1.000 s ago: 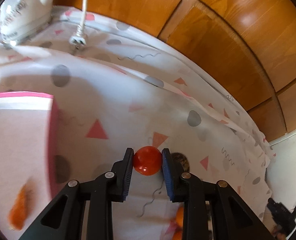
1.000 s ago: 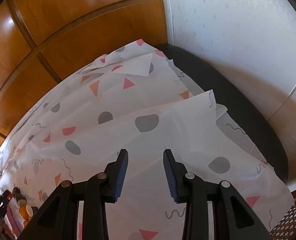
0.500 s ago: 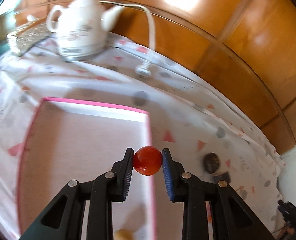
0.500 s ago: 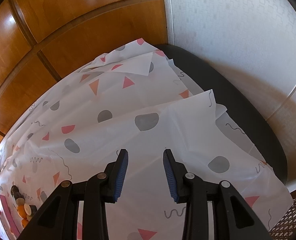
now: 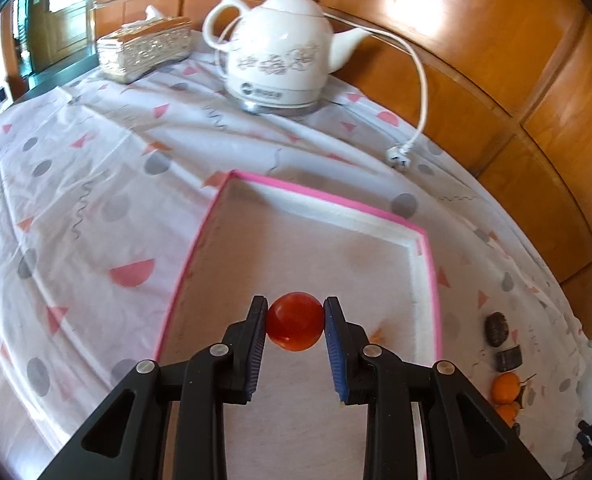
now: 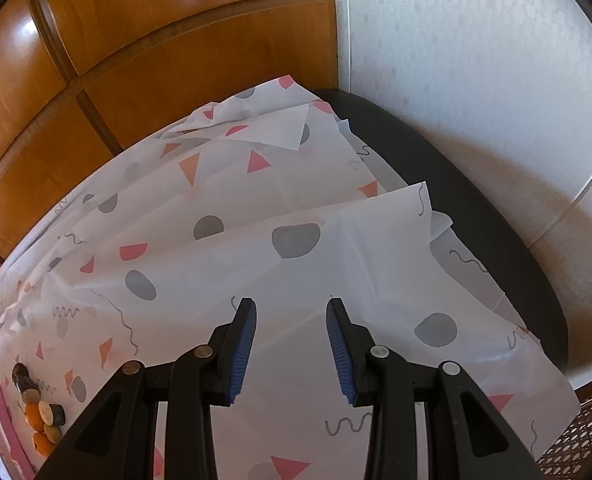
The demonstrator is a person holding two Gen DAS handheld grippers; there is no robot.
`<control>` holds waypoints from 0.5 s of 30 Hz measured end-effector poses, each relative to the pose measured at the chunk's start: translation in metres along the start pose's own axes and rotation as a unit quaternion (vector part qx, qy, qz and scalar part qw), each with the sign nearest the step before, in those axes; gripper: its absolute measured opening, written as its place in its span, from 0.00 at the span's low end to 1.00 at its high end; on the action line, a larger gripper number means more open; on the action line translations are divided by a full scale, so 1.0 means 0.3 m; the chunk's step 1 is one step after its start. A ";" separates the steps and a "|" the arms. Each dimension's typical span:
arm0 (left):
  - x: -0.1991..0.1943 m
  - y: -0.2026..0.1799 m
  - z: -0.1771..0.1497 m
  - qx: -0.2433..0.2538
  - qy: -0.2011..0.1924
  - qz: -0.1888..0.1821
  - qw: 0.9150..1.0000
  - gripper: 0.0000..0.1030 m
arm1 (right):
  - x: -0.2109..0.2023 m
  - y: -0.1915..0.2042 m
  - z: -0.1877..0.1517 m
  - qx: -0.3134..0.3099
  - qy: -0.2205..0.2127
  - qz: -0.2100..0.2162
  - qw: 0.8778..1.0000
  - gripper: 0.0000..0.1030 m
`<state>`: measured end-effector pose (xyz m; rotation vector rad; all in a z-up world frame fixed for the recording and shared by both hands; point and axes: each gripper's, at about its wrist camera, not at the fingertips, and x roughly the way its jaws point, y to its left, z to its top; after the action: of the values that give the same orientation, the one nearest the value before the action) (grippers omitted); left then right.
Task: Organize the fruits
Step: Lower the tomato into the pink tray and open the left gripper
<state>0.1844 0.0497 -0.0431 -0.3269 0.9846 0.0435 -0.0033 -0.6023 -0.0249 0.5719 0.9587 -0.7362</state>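
Observation:
My left gripper (image 5: 295, 322) is shut on a small red tomato (image 5: 294, 321) and holds it above the inside of a pink-rimmed white tray (image 5: 324, 199). Two orange fruits (image 5: 505, 387) and dark round pieces (image 5: 497, 323) lie on the cloth to the right of the tray. They also show at the far left of the right wrist view (image 6: 36, 411), beside the tray's pink edge (image 6: 4, 412). My right gripper (image 6: 290, 322) is open and empty over the patterned tablecloth (image 6: 224, 264).
A white electric kettle (image 5: 278, 60) with a cord and plug (image 5: 398, 156) stands behind the tray. A tissue box (image 5: 146, 46) sits at the back left. Wood panelling (image 5: 516, 80) backs the table. The cloth ends at a dark table edge (image 6: 476, 216) on the right.
My left gripper has swung left with the tomato, from over the bare cloth to over the tray; the kettle came into full view. The right gripper has hardly moved.

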 end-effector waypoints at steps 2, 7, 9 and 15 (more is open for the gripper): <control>-0.003 0.016 -0.014 -0.003 -0.002 0.007 1.000 0.28 | 0.000 0.003 -0.002 -0.003 0.000 -0.002 1.000 0.36; -0.019 0.046 -0.055 -0.007 -0.011 0.020 1.000 0.28 | -0.007 0.004 -0.007 -0.003 -0.003 -0.003 1.000 0.36; -0.026 0.057 -0.072 -0.008 -0.015 0.027 0.999 0.28 | -0.009 0.004 -0.008 -0.002 -0.005 -0.004 1.000 0.36; -0.073 0.083 -0.124 -0.001 -0.038 0.037 0.999 0.41 | -0.008 0.013 -0.010 -0.008 -0.006 -0.008 1.000 0.36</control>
<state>0.1374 0.0651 -0.0503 -0.2888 0.9216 0.1240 -0.0028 -0.5971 -0.0237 0.5454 0.9583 -0.7451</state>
